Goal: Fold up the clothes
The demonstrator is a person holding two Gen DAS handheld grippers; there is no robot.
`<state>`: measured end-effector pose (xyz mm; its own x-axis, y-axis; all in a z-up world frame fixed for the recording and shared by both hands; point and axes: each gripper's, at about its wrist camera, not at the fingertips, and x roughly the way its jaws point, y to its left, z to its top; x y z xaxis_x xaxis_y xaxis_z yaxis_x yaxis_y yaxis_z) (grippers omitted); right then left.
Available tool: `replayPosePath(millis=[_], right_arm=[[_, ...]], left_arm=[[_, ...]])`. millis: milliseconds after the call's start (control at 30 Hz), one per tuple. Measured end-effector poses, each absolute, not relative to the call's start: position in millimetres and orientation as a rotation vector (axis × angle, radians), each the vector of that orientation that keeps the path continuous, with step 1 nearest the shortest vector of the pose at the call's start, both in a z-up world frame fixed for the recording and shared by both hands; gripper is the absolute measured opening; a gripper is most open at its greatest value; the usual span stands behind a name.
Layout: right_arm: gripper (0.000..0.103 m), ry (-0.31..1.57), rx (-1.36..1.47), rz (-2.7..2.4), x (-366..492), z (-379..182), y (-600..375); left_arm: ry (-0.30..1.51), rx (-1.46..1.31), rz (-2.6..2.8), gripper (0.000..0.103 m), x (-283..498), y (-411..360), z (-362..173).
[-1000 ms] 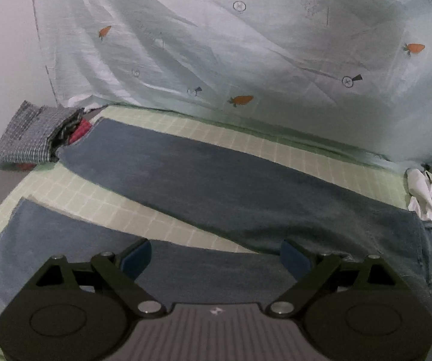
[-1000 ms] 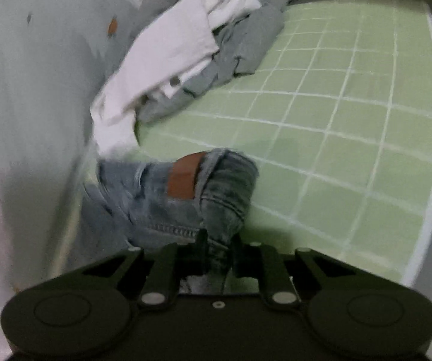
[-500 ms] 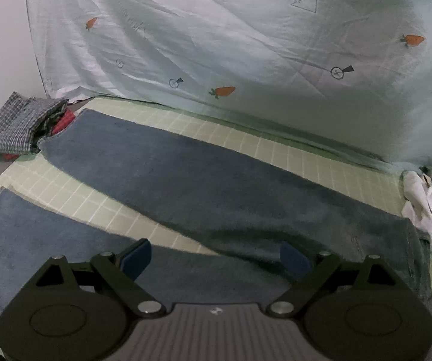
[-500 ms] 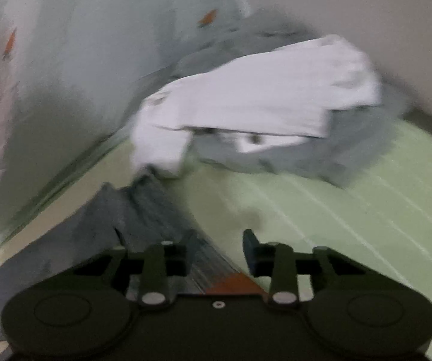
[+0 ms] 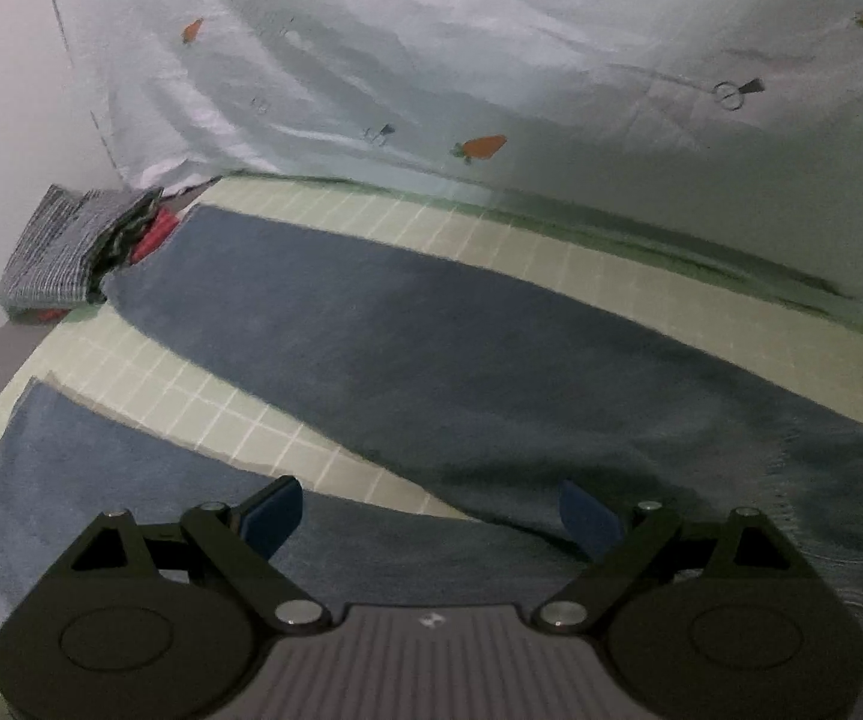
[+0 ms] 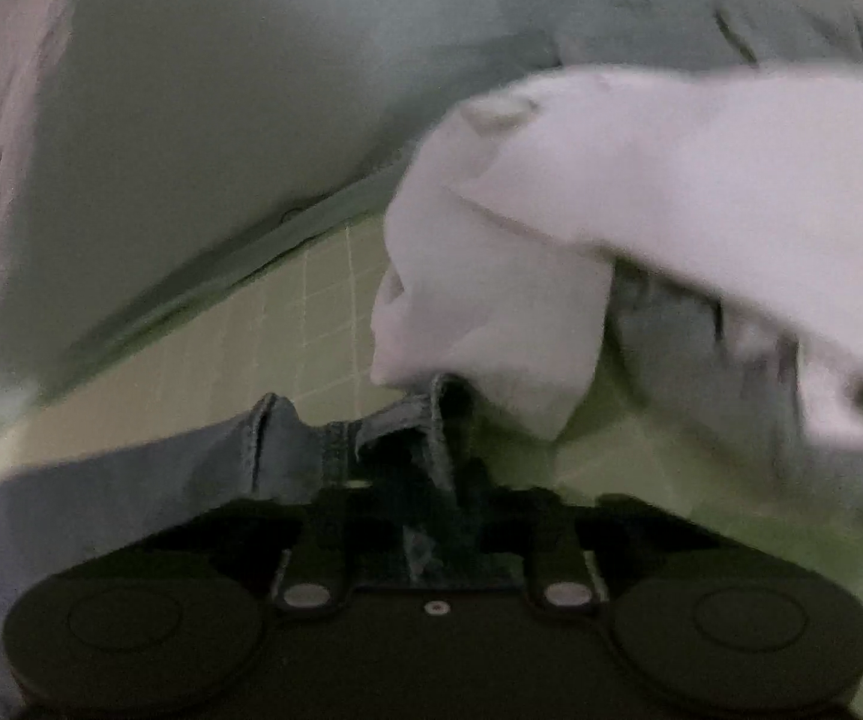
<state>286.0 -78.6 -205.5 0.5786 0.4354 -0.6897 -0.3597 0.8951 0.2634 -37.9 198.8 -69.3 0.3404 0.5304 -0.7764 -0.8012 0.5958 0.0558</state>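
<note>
Left hand-held gripper [image 5: 428,516]: jaws spread wide, blue pads [image 5: 269,516] clear of everything, nothing between them. It hangs over the jeans [image 5: 431,348], above the near leg where the two legs meet.

Right hand-held gripper [image 6: 431,516]: jaws have just been closing and are now pressed nearly together, pinching a bunched fold of the jeans' waistband [image 6: 425,426]. Denim runs straight down between the fingers. View is motion-blurred, so the exact pad contact is hard to make out.

Jeans lie spread flat on a green grid-patterned mat [image 5: 491,246], two legs fanned apart toward the left of the left view, waist end toward the right.

Just past the waistband: a white garment [image 6: 641,180] heaped over a grey one [image 6: 701,348], the white one touching the denim edge.

Far left corner of the mat: a folded checked cloth [image 5: 65,252] with something red under it.

Behind it all: a pale sheet [image 5: 491,48] printed with small carrots [image 5: 479,147]. No legible writing or brand labels.
</note>
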Motion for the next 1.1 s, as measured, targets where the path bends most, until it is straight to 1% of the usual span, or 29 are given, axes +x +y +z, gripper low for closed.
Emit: replayPosePath(millis=[67, 100, 133, 200, 233, 267, 300, 367, 433, 467, 500, 533, 667, 900, 1100], right_arm=[[0.011, 0.814, 0.078, 0.415, 290.2, -203.5, -84.0], [0.011, 0.832, 0.12, 0.396, 295.3, -205.1, -89.3], [0.013, 0.852, 0.165, 0.371, 300.3, -207.3, -94.3], [0.02, 0.871, 0.187, 0.336, 304.9, -208.8, -97.6], [0.03, 0.875, 0.16, 0.318, 303.3, -206.5, -95.8], [0.047, 0.877, 0.136, 0.302, 300.8, -204.0, -94.7], [0.051, 0.869, 0.121, 0.293, 295.9, -200.3, -96.2], [0.069, 0.838, 0.135, 0.295, 279.6, -189.9, -106.7], [0.084, 0.829, 0.197, 0.312, 258.7, -181.3, -121.7], [0.091, 0.827, 0.235, 0.316, 245.5, -177.6, -130.9], [0.095, 0.828, 0.273, 0.321, 231.7, -174.6, -139.9], [0.103, 0.835, 0.311, 0.329, 216.4, -173.3, -148.0], [0.103, 0.88, 0.452, 0.339, 154.5, -172.6, -175.4], [0.103, 0.926, 0.782, 0.272, 62.5, -196.2, -211.7], [0.103, 0.952, 0.891, 0.262, 15.6, -203.8, -205.3]], left_arm=[[0.854, -0.379, 0.9, 0.093, -37.1, 201.5, -70.7], [0.856, -0.381, 0.901, 0.093, -36.6, 202.4, -71.6], [0.857, -0.385, 0.901, 0.093, -36.5, 202.8, -72.6], [0.854, -0.399, 0.895, 0.093, -37.1, 203.3, -73.4], [0.85, -0.406, 0.889, 0.093, -37.8, 203.4, -73.2], [0.841, -0.408, 0.883, 0.093, -39.7, 202.7, -71.6], [0.833, -0.408, 0.877, 0.093, -41.7, 201.9, -69.9], [0.808, -0.395, 0.865, 0.093, -49.7, 197.7, -65.2], [0.79, -0.397, 0.851, 0.095, -58.1, 193.9, -62.6], [0.782, -0.402, 0.843, 0.097, -63.4, 192.2, -61.5], [0.772, -0.408, 0.836, 0.098, -69.3, 190.2, -61.0], [0.759, -0.416, 0.826, 0.098, -76.9, 187.7, -60.6], [0.743, -0.435, 0.786, 0.098, -104.6, 179.3, -62.8], [0.74, -0.504, 0.746, 0.098, -150.3, 176.7, -66.2], [0.766, -0.532, 0.675, 0.098, -177.3, 193.2, -74.6]])
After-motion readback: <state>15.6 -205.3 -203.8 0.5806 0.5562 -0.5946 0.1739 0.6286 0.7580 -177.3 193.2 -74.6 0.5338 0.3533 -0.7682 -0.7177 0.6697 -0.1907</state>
